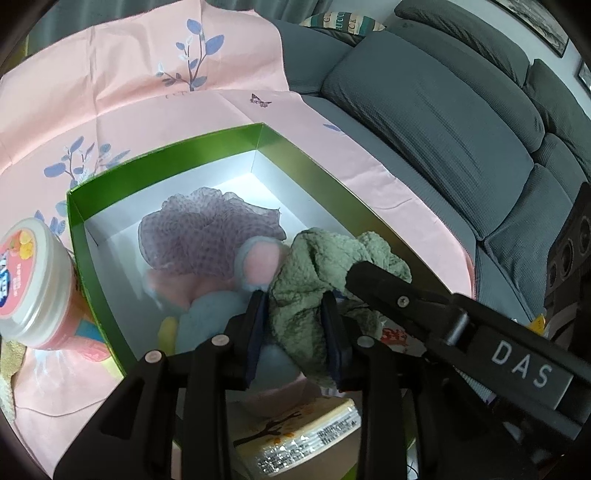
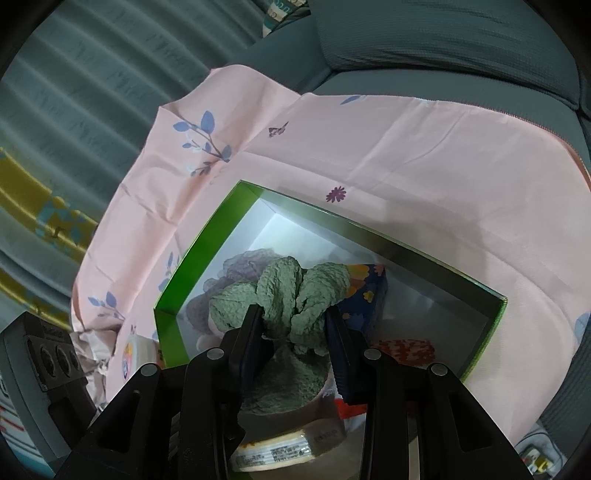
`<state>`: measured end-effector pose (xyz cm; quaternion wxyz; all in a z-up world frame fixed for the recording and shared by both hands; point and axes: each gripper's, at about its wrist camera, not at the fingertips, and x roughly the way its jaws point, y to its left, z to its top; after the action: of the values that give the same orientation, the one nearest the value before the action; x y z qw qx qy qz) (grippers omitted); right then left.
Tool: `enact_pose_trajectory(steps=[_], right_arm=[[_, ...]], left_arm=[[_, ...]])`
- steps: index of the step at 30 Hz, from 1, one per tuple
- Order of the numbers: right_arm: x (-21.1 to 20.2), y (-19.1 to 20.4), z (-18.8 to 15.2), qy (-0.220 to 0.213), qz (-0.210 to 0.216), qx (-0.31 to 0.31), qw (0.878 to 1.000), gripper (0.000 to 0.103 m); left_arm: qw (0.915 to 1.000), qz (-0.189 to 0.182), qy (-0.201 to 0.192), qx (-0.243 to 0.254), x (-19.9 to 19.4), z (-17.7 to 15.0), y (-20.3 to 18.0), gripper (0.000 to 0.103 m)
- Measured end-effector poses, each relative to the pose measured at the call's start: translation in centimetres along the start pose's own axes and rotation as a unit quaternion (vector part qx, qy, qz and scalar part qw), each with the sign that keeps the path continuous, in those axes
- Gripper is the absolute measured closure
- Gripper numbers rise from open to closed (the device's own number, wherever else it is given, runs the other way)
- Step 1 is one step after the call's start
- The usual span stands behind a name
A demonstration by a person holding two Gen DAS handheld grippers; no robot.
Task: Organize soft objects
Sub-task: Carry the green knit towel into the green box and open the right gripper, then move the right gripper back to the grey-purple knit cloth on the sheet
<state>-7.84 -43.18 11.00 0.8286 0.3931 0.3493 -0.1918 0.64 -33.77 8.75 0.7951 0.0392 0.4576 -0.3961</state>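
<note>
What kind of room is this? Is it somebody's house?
Probably a living room at home. There is a big grey sofa with a cushion on it, framed pictures on the wall, and a pink flowered cloth spread under a green box.

We see a pink floral cloth (image 1: 122, 92) spread over a grey sofa (image 1: 424, 122), with a patterned cushion (image 1: 343, 22) at its back and a white-lidded pink tub (image 1: 33, 273) resting on the cloth.
</note>
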Motion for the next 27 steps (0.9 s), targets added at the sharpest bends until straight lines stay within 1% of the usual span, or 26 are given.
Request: enact_pose_trajectory(steps=[1, 3, 4, 6, 8, 10, 13, 14, 16, 19, 20, 22, 25, 27], right_arm=[[-0.1, 0.0, 0.0, 0.0, -0.001, -0.001, 1.0, 0.066], [-0.4, -0.2, 0.1, -0.003, -0.001, 0.001, 1.0, 0.066], [-0.5, -0.2, 0.1, -0.004, -0.001, 0.003, 1.0, 0.064], [-1.0, -0.3, 0.2, -0.012, 0.0, 0.005, 1.0, 0.058], [-1.5, -0.1, 0.2, -0.021, 0.002, 0.0, 1.0, 0.054], [-2.0, 0.2, 0.2, -0.027, 0.006, -0.006, 1.0, 0.044], [-2.6, 0.7, 0.1, -0.035, 0.018, -0.014, 0.999, 0.036], [-2.8, 0.9, 0.1, -0.037, 0.021, -0.017, 0.999, 0.035], [-2.9, 1.3, -0.1, -0.037, 0.024, -0.022, 0.999, 0.027], [-3.4, 2.2, -0.4, -0.039, 0.038, -0.04, 0.998, 0.025], [-3.6, 2.5, -0.6, -0.041, 0.037, -0.045, 0.997, 0.024], [-3.9, 3.1, -0.8, -0.046, 0.036, -0.055, 0.997, 0.02], [-4.5, 3.7, -1.2, -0.053, 0.034, -0.063, 0.996, 0.018], [-4.8, 4.1, -1.4, -0.057, 0.026, -0.068, 0.996, 0.018]], left_arm=[[1.0, 0.004, -0.003, 0.005, -0.2, -0.1, -0.2, 0.071], [0.9998, 0.014, -0.012, 0.012, -0.8, -0.2, -0.6, 0.063], [0.9995, 0.02, -0.021, 0.015, -1.3, -0.2, -0.7, 0.061], [0.9986, 0.033, -0.037, 0.019, -2.1, -0.3, -0.7, 0.051], [0.9979, 0.042, -0.047, 0.017, -2.9, -0.3, -0.5, 0.045], [0.9978, 0.035, -0.055, 0.013, -3.9, -0.5, -0.3, 0.042], [0.9969, 0.032, -0.07, 0.013, -5.6, -0.8, -0.2, 0.037], [0.9965, 0.029, -0.077, 0.013, -6.1, -1.0, -0.3, 0.03], [0.9948, 0.042, -0.09, 0.02, -7.3, -1.3, -0.4, 0.028], [0.9934, 0.053, -0.1, 0.02, -8.5, -1.5, -0.1, 0.026], [0.9934, 0.051, -0.101, 0.016, -8.9, -1.7, 0.1, 0.025], [0.9935, 0.047, -0.103, 0.014, -9.5, -1.9, 0.4, 0.024], [0.9923, 0.048, -0.113, 0.012, -10.5, -2.3, 0.8, 0.021], [0.9913, 0.045, -0.124, 0.008, -11.4, -2.6, 1.2, 0.016]])
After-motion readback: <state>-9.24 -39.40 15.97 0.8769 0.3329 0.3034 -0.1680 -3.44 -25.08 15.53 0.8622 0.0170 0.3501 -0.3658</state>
